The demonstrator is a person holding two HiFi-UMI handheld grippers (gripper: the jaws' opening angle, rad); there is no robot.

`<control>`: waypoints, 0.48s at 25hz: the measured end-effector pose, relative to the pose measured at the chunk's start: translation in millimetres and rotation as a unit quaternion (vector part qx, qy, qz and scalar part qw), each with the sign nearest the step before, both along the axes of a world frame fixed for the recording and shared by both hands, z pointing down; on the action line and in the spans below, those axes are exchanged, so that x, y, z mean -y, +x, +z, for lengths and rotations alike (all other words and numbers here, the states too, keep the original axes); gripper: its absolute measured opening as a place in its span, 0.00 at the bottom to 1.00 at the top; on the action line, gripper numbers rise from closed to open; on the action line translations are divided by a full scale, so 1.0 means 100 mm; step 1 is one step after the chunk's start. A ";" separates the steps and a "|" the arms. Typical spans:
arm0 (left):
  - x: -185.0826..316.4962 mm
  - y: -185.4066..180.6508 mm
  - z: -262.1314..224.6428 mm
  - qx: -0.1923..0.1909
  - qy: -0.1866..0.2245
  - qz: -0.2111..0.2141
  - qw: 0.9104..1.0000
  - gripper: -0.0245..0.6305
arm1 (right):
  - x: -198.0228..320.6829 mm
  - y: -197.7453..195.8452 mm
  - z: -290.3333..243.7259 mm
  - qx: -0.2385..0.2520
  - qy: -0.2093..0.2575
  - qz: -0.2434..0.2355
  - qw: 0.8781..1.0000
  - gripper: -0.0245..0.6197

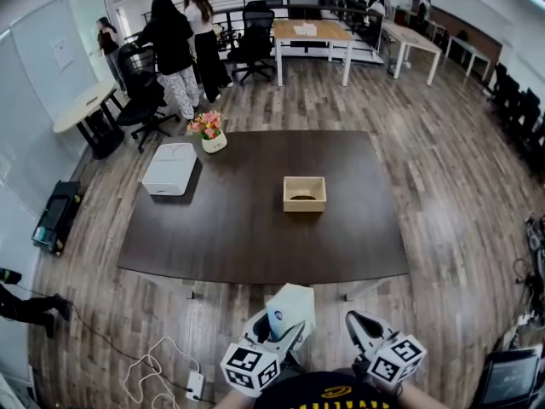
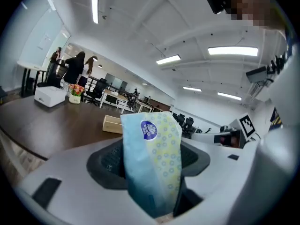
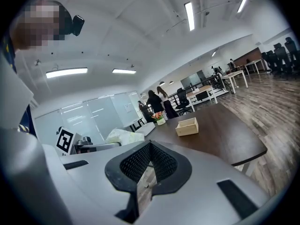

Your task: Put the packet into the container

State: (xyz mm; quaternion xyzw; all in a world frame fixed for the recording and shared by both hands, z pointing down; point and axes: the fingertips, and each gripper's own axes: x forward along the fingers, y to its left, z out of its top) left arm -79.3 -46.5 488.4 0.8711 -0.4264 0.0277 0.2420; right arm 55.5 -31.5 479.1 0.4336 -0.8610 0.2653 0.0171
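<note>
A pale blue and yellow-green packet (image 2: 152, 165) with a blue oval logo stands upright between the jaws of my left gripper (image 2: 151, 159), which is shut on it. In the head view the packet (image 1: 292, 307) and left gripper (image 1: 285, 324) are below the table's near edge. My right gripper (image 1: 358, 328) is beside it to the right, shut and holding nothing; its pads (image 3: 140, 159) meet. The container, a small open wooden box (image 1: 304, 193), sits right of the middle of the dark table (image 1: 238, 237), well ahead of both grippers. It also shows as the box (image 2: 111, 124) and the box (image 3: 187, 126).
A white box (image 1: 170, 169) and a pot of flowers (image 1: 209, 132) stand at the table's far left. People (image 1: 174, 45) and office chairs are beyond it. A white cable and plug (image 1: 162, 369) lie on the wooden floor near my left.
</note>
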 end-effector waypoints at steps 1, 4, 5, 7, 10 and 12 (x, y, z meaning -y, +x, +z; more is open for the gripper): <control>0.10 -0.04 -0.01 0.021 0.009 0.001 1.000 0.46 | 0.06 -0.04 0.00 0.001 -0.002 0.000 1.000 0.04; 0.44 -0.15 -0.05 0.082 0.039 -0.003 0.996 0.46 | 0.24 -0.13 0.03 0.002 -0.008 -0.002 1.000 0.04; 0.55 -0.18 -0.07 0.100 0.051 -0.006 0.994 0.46 | 0.31 -0.14 0.04 0.003 -0.008 -0.002 1.000 0.04; 0.77 -0.23 -0.11 0.136 0.077 -0.013 0.988 0.46 | 0.47 -0.15 0.06 0.006 -0.011 -0.001 1.000 0.04; 1.07 -0.27 -0.15 0.203 0.115 -0.023 0.972 0.46 | 0.71 -0.16 0.10 0.019 -0.020 0.000 1.000 0.04; 1.28 -0.27 -0.18 0.256 0.148 -0.030 0.955 0.46 | 0.87 -0.18 0.13 0.027 -0.022 -0.009 0.999 0.04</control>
